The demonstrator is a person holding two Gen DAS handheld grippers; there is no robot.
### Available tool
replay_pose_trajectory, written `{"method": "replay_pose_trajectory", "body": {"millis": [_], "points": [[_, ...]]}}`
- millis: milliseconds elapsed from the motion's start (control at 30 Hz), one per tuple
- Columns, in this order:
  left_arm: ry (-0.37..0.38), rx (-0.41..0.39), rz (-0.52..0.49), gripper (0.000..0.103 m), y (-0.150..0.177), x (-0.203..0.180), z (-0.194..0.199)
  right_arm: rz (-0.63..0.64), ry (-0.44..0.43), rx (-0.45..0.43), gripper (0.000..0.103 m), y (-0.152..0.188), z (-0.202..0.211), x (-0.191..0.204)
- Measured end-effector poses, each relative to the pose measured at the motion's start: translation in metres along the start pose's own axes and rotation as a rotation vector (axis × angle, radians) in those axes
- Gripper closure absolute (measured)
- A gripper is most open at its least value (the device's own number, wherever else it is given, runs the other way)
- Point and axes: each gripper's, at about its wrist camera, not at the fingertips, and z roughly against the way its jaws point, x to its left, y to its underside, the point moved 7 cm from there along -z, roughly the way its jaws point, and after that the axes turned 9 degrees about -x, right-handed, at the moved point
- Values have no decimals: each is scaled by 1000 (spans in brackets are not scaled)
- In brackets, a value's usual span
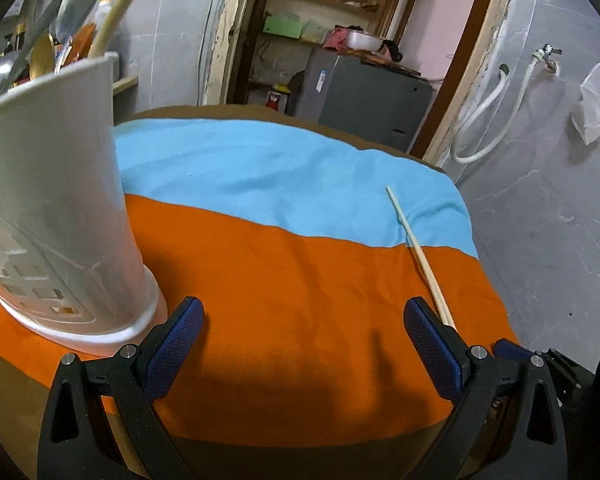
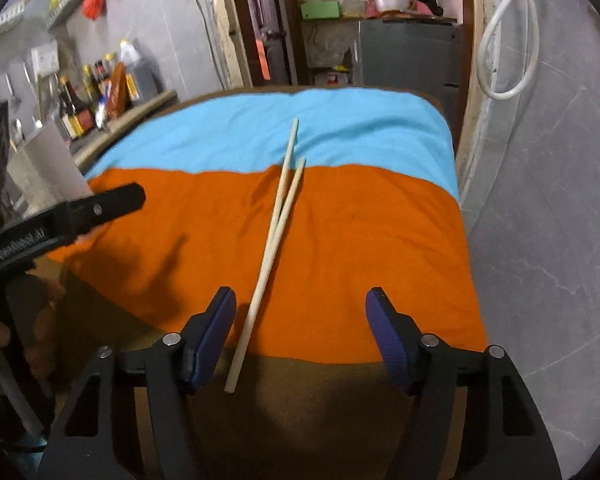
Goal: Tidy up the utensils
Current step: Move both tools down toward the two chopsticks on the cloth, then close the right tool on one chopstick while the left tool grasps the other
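Tool (image 2: 300, 320) gapes over slender wooden chopsticks (image 2: 278, 216).

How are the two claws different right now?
The left claw sits right beside the white utensil holder, while the right claw is far from it. The chopsticks lie between the right claw's fingers but only by the left claw's edge. Both are open, empty, and have blue pads.

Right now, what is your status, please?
Left gripper open, empty. Right gripper open above chopsticks lying on cloth. Utensil holder at left. Nothing blocks.
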Motion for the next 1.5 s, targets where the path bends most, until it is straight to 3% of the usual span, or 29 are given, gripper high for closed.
{"method": "replay_pose_trajectory", "body": {"millis": [267,533,633,900,1100,1200,1500], "points": [[22,40,-29,5,3,-5,-1,-25,101,18,80,5,3,-16],[69,105,-97,6,7,-27,-18,-51,90,18,94,-7,-8,-35],[95,106,-95,13,5,-33,-23,-82,68,17,96,-14,-16,-43],[220,164,-108,53,1,-70,-48,-148,32,7,99,-24,-23,-55],[264,231,-104,76,0,-87,-73,-152,-15,14,99,-33,-33,-61],[264,243,-96,82,-4,-88,-80,-159,-47,20,99,-38,-39,-64],[275,292,-50,83,-16,-85,-100,-168,-140,52,97,-53,-55,-70]]}}
